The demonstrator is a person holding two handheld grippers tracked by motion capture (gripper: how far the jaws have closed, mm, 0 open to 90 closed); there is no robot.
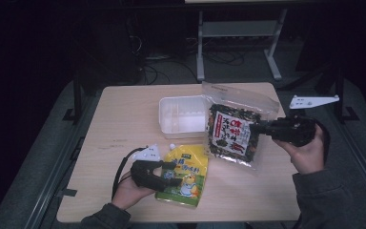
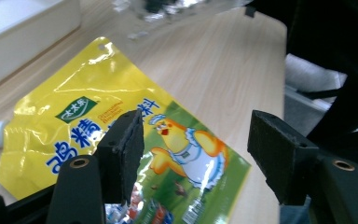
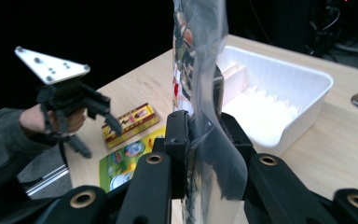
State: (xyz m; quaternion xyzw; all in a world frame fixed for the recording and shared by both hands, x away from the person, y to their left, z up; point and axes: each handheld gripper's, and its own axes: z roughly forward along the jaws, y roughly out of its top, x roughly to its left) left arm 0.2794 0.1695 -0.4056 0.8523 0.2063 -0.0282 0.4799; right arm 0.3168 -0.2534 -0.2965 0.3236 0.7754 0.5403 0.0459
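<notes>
Tray (image 1: pixel 181 114) at the surface's (image 1: pixel 124 119) far centre; seaweed snack bag (image 1: pixel 233 129) just right of it; seasoning pouch (image 1: pixel 186 174) nearer, before the tray.

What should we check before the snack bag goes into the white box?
1. Right gripper shut on the clear snack bag: ok, jaws pinch its edge.
2. Bag off the table: cannot tell, it looks lifted but its lower corner may touch.
3. White box has room: ok, nothing seen inside besides its dividers.
4. Left gripper out of the way: ok, it is open over the yellow pouch, apart from the box.
5. Pouch lying flat: ok.
</notes>
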